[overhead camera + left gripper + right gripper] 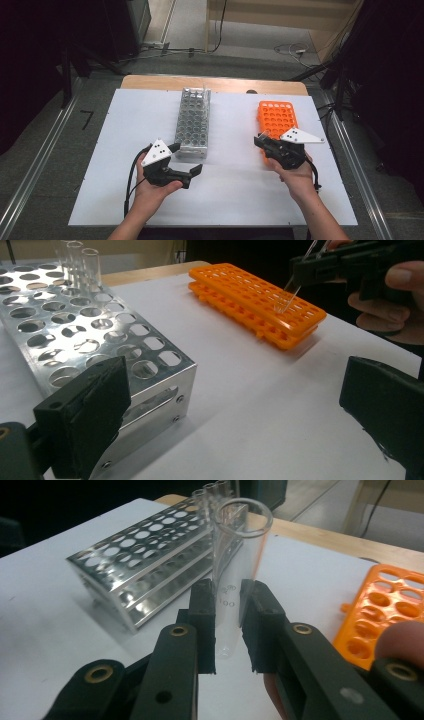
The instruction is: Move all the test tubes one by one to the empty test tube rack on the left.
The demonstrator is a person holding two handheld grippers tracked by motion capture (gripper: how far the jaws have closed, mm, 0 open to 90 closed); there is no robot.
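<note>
Two racks (193, 122) (278, 120) rest on white tabletop (120, 165).

Three views on your table: one overhead, one riding each gripper.

The high view looks forward and down from your side, taking in the whole white table (225, 200). Your left gripper view sits low, facing across the steel rack (75, 335) toward the orange rack (255, 302). Your right gripper view looks close along its jaws; both racks appear in all three views.
</note>
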